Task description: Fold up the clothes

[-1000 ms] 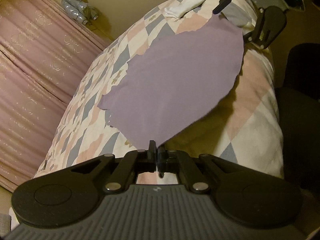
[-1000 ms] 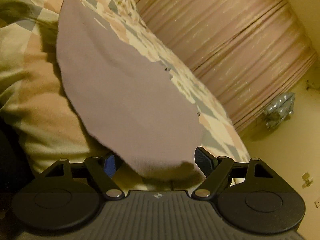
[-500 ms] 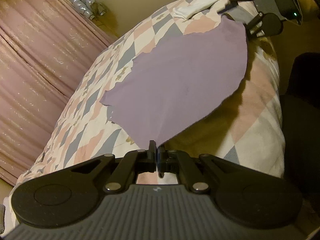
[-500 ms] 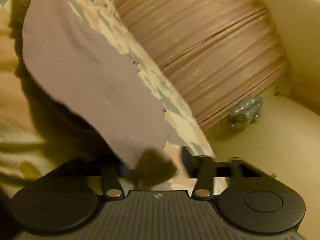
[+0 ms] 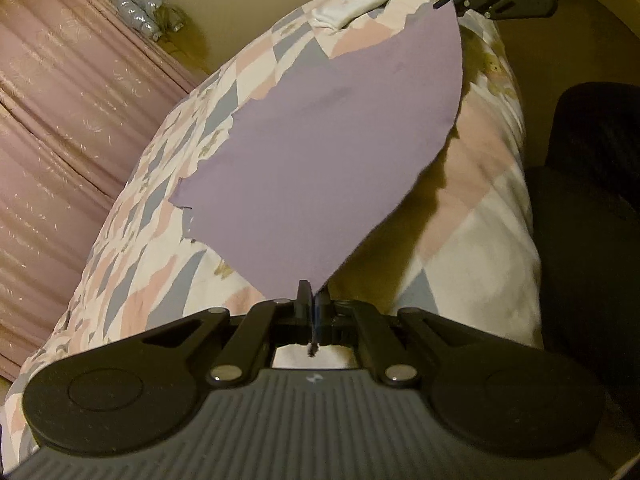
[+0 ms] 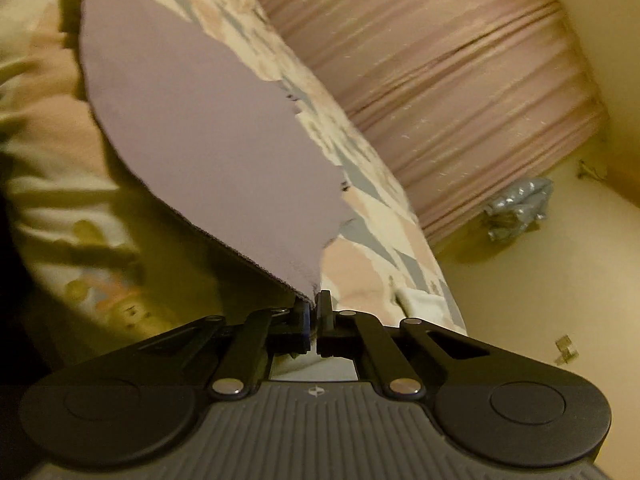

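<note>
Now that the right gripper (image 6: 313, 304) has clamped a corner, like the left gripper (image 5: 312, 300), the lilac cloth (image 5: 320, 152) stretches taut above the quilted bed (image 5: 480, 240), ready for folding.

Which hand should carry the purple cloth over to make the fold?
Probably either. The left tongs and right tongs each pinch a corner of the purple cloth, stretched between them above the quilt.
</note>
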`<state>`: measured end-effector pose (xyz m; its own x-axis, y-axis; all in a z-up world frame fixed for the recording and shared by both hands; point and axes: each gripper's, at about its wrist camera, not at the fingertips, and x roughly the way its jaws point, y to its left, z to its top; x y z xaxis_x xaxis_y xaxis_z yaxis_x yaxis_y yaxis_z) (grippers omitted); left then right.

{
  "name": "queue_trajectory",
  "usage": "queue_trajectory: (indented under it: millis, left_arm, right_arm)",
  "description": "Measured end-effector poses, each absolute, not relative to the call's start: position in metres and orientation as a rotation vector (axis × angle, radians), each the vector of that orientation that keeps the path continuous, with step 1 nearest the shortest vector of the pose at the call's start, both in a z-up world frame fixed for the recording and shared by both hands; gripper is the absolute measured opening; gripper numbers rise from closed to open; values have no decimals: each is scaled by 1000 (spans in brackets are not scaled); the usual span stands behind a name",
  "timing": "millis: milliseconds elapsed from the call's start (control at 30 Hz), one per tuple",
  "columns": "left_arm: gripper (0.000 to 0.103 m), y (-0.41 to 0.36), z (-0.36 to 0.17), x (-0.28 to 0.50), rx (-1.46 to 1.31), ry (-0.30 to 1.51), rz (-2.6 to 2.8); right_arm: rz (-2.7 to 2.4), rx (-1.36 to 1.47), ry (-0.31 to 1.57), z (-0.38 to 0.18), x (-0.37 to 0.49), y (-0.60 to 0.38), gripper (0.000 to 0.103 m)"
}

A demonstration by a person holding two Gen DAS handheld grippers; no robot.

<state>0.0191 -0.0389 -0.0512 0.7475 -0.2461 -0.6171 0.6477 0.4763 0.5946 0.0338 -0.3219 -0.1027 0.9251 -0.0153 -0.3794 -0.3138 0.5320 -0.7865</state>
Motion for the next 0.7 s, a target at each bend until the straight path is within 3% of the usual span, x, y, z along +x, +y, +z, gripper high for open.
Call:
queue_trajectory:
  millis: [700]
  left_arm:
    - [0,-41,-53,-20,906,497,-612]
  right_arm:
    - [258,-1022,366,-76,-9,-317,0]
